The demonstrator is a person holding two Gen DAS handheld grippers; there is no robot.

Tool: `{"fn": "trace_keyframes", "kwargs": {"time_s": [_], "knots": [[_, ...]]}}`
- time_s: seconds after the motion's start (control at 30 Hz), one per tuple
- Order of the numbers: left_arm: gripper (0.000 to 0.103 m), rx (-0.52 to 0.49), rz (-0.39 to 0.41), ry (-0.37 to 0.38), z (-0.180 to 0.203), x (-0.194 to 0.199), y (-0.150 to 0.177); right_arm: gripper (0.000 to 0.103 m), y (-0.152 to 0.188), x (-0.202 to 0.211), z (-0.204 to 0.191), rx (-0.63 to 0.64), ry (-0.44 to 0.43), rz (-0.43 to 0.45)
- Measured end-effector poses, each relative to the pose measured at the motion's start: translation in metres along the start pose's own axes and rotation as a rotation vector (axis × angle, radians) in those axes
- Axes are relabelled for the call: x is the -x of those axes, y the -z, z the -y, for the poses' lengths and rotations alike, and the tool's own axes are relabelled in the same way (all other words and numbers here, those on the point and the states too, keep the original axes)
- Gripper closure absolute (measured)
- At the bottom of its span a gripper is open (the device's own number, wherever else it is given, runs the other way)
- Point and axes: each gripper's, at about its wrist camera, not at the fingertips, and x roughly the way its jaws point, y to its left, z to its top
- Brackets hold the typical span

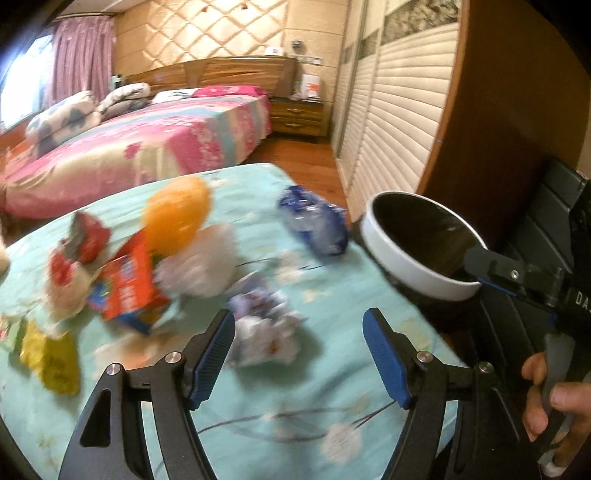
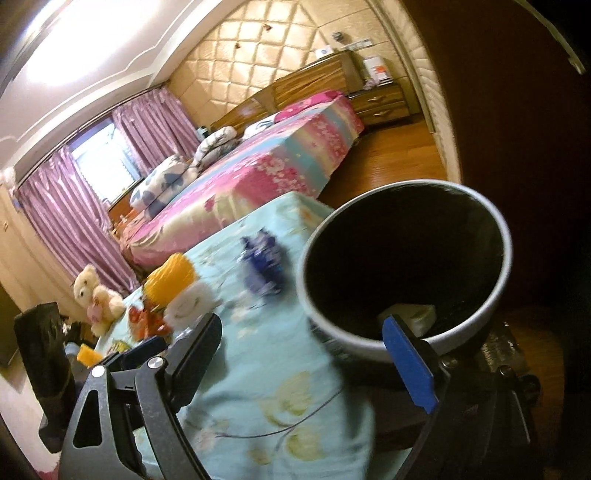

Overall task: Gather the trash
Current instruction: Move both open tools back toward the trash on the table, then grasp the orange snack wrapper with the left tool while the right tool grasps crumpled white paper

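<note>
We're in a home here, a bedroom, no question. There's the big bed (image 1: 155,147) under a pink flowered sheet, folded quilts (image 1: 62,118) heaped at its far side, a wooden headboard (image 1: 221,72) against a padded, diamond-quilted wall (image 1: 207,29). A wooden nightstand (image 1: 299,118) with drawers sits beside it, purple curtains (image 2: 70,225) frame a bright window (image 2: 99,155), and a pale slatted wardrobe (image 1: 399,110) runs down the side over wooden floor (image 2: 388,162). A teddy bear (image 2: 96,295) sits by a turquoise flowered cloth (image 1: 332,369) strewn with wrappers.
</note>
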Motion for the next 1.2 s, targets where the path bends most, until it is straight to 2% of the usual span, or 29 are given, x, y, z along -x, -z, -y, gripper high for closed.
{"fn": "trace_keyframes", "kwargs": {"time_s": [0.37, 0.53, 1.03, 1.2], "knots": [[0.032, 0.111, -0.012, -0.101, -0.06, 0.037, 0.034, 0.013, 0.03, -0.021, -0.045, 0.057, -0.062, -0.069], [0.032, 0.141, -0.018, -0.143, -0.075, 0.041, 0.037, 0.013, 0.044, -0.034, -0.06, 0.069, -0.081, -0.101], [0.034, 0.14, 0.001, -0.145, -0.097, 0.022, 0.021, 0.013, 0.056, -0.075, -0.093, 0.127, -0.084, -0.14], [0.042, 0.139, 0.0, -0.139, -0.103, 0.008, 0.011, 0.013, 0.053, -0.085, -0.097, 0.141, -0.085, -0.148]]}}
